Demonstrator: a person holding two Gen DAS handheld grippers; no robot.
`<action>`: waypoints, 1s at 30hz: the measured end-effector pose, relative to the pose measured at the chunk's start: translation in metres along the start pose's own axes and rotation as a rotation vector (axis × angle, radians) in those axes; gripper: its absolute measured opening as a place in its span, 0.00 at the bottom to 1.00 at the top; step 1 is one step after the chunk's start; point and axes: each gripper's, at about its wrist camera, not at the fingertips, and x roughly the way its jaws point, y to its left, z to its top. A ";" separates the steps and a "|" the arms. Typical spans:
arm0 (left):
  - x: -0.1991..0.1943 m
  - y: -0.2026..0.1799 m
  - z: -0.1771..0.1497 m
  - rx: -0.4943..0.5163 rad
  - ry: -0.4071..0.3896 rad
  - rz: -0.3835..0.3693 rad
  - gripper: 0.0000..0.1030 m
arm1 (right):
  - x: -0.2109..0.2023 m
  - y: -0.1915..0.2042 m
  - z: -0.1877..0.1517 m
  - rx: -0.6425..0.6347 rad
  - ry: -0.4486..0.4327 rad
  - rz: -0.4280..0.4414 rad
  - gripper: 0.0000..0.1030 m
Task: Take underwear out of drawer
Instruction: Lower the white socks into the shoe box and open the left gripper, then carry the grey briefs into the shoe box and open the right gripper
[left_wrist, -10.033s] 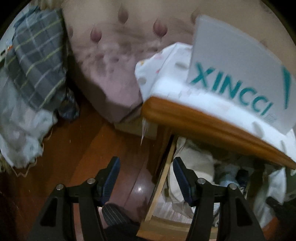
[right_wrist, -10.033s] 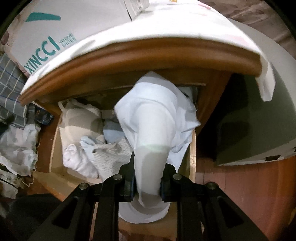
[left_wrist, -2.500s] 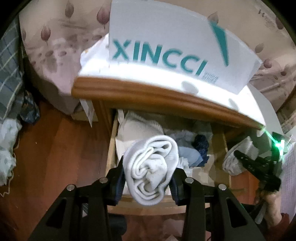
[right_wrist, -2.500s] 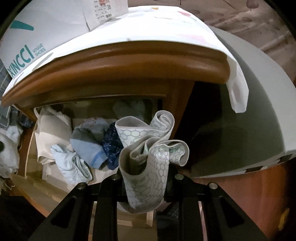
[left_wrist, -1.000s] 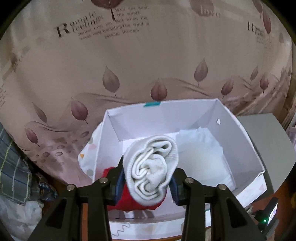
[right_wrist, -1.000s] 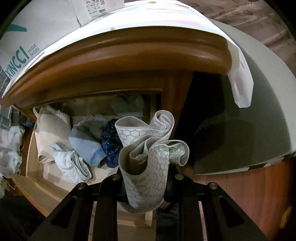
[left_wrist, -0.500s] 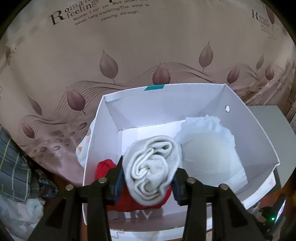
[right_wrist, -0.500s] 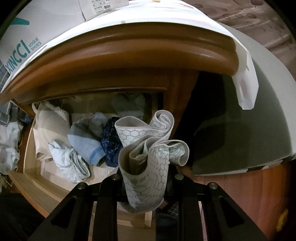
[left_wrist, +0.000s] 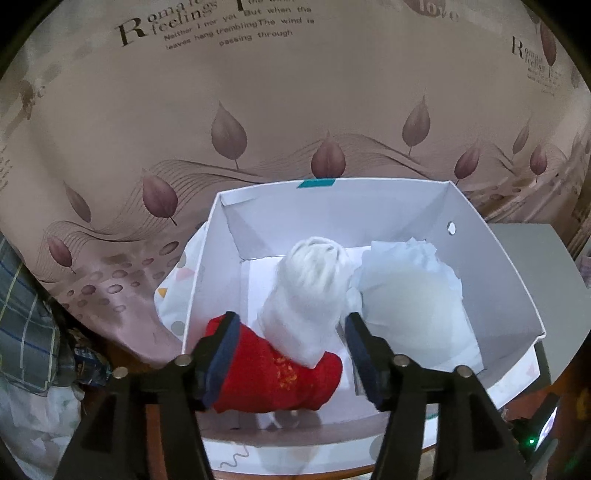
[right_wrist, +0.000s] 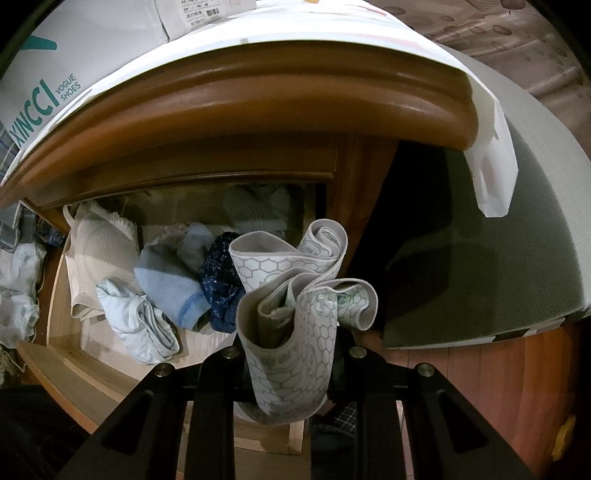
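Left wrist view looks down into a white shoe box (left_wrist: 491, 273) that stands on the nightstand top, in front of a leaf-patterned wall covering. The left gripper (left_wrist: 291, 350) is opening its jaws, and the rolled white garment (left_wrist: 306, 295) is blurred in the centre of the frame, between the pads but no longer pressed by them; it seems to be dropping into the box. Its lower end lies over a red piece (left_wrist: 273, 373) at the lower centre, and a pale folded piece (left_wrist: 413, 299) fills the right part of the box. Right wrist view shows the right gripper (right_wrist: 291, 354) closed on a grey underwear with a hexagon print (right_wrist: 295, 314), which stands up from the jaws in the centre of the frame, above the open drawer (right_wrist: 70, 325) at the lower left. Inside the drawer there are still several pieces: a cream one (right_wrist: 99, 254) at the left, a light blue roll (right_wrist: 140, 325), a blue one (right_wrist: 173, 284) and a dark navy one (right_wrist: 221, 280). I judge the task as partly done: three pieces are in the box, one more is lifted out and must yet be carried there, and at least four remain in the drawer.
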 end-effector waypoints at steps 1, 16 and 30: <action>-0.003 0.001 0.000 -0.002 -0.007 0.000 0.62 | 0.000 0.000 0.000 -0.002 0.000 -0.001 0.20; -0.058 0.015 -0.041 -0.070 -0.070 0.071 0.63 | 0.002 0.007 0.001 -0.026 0.001 -0.022 0.20; -0.058 0.032 -0.163 -0.322 -0.095 0.238 0.63 | -0.004 0.020 -0.002 -0.073 -0.034 -0.046 0.20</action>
